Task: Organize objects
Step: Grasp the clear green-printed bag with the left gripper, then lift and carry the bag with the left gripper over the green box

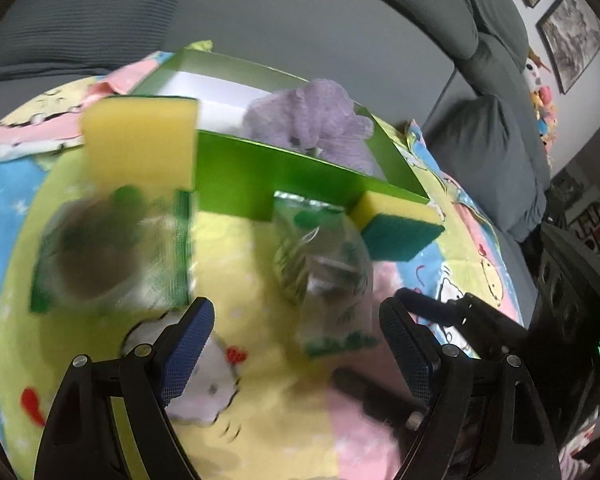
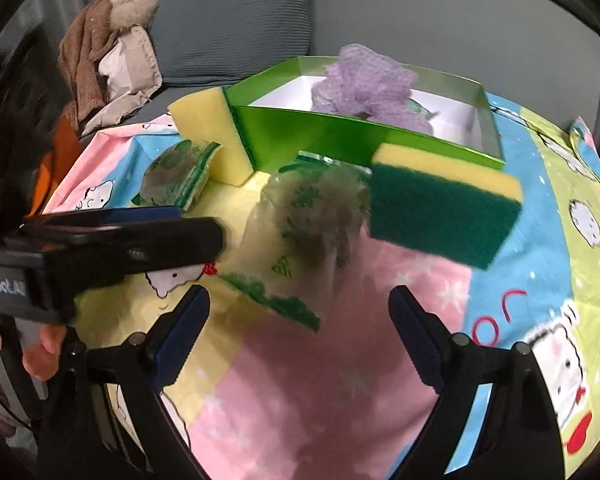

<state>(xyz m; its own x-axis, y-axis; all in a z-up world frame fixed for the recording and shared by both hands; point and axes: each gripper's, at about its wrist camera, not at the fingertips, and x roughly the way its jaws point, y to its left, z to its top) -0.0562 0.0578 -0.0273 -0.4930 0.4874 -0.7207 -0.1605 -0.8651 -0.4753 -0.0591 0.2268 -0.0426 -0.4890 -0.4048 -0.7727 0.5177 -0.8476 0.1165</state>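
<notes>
Left hand-held gripper: jaws spread wide, nothing between the blue pads, hanging above the cartoon-print cloth in yellow, pink & blue that covers the surface. Right hand-held gripper: also released, empty, over a pink patch of the same cloth. In the right wrist view the left gripper's black body comes in from the left edge, w/ a person's fingers wrapped round its handle.

Just ahead of both grippers lies a clear plastic bag w/ green print, contents too blurred to tell. A second clear green-printed bag holding a dark round pad lies further left, flat on the cloth. Next to the first bag, on the right, a yellow sponge w/ dark green scouring face stands tilted, leaning at the front wall of the box. A bigger plain yellow sponge block stands upright at the box's left front corner, touching it.

Beyond: open green cardboard box w/ white inside, a lilac mesh bath puff sitting in it, nearer the back. Behind all, a grey sofa w/ brown & beige clothes heaped on its left. Framed pictures on the far wall in the left wrist view.
</notes>
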